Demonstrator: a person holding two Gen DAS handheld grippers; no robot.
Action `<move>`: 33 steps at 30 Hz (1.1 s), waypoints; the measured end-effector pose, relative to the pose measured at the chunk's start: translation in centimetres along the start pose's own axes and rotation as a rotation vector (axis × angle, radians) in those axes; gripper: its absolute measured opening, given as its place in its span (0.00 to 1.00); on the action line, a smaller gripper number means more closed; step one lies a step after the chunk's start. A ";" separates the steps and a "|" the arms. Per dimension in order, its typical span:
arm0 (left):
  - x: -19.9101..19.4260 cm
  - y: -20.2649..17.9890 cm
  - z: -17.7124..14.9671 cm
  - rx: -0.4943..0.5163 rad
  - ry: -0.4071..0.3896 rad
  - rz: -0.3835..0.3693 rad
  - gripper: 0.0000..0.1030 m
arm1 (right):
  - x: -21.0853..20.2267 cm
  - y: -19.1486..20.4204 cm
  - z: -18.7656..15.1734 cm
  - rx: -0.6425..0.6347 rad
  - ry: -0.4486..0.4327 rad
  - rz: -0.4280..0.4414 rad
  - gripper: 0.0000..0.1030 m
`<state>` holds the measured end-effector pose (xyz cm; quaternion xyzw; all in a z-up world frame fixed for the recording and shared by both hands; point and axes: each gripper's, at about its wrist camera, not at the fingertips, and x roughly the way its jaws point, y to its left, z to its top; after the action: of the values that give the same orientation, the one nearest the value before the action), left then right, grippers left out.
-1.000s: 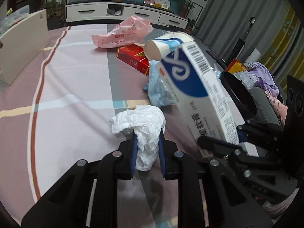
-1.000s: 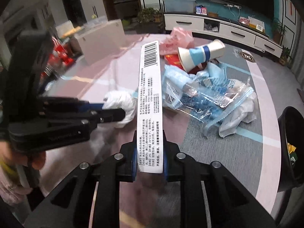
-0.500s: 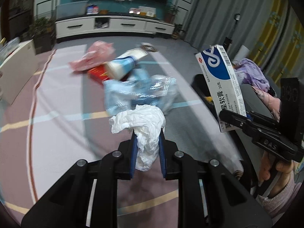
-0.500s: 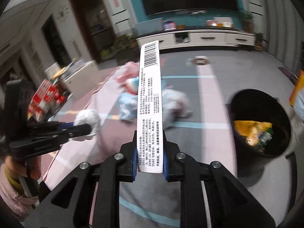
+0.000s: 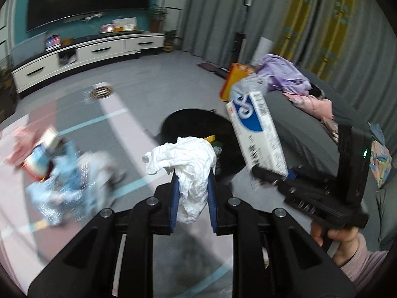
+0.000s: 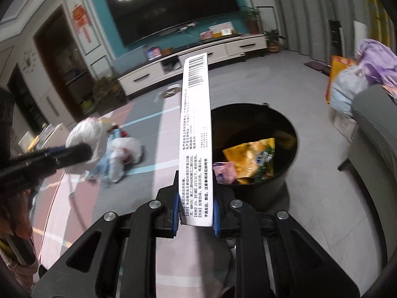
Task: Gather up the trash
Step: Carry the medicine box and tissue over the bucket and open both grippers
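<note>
Nearest the lens, the left hand-held gripper [image 5: 192, 193] pinches a crumpled white paper wad [image 5: 188, 164] between its blue pads, and the right hand-held gripper [image 6: 196, 198] clamps the lower end of a long white cardboard medicine box with a blue logo [image 6: 196, 134], which stands up past the fingers. Just beyond both sits the round black plastic trash bin [image 6: 285, 124], already holding a yellow snack wrapper [image 6: 250, 156] and a pink scrap. The likely trouble is aim: the wad hangs before the bin's near rim, not clearly over the opening, so letting go now could drop it on the grey floor; the tall box, released while tilted, could catch the rim and tip outside. Farther off, a blurred heap of blue-and-white plastic wrappers [image 5: 69, 176] lies uncollected on the pink rug. Only the right wrist view shows the bin's contents and full mouth; only the left wrist view shows the box's blue face and the person's hand [image 5: 340, 236] gripping the other tool.
</note>
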<state>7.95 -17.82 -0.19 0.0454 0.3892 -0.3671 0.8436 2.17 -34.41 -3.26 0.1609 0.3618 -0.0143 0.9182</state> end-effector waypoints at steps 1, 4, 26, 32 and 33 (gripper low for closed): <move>0.7 -0.5 0.5 0.003 0.006 -0.015 0.21 | 0.1 -0.7 -0.1 0.015 0.000 -0.008 0.21; 3.6 -1.8 1.9 0.006 0.036 -0.060 0.21 | 0.5 -2.4 -0.2 0.060 0.001 -0.021 0.21; 18.7 -1.5 4.8 0.013 0.233 0.013 0.24 | 9.5 -8.0 2.6 0.140 0.078 -0.093 0.21; 19.8 -0.5 4.6 0.002 0.234 0.057 0.42 | 10.4 -8.5 2.8 0.127 0.093 -0.119 0.32; 19.8 -0.5 4.7 0.000 0.230 0.060 0.48 | 10.2 -8.5 2.7 0.127 0.090 -0.131 0.38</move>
<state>19.03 -31.50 -10.46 0.0990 0.4819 -0.3339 0.8040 10.33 -42.38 -10.65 0.1955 0.4106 -0.0899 0.8861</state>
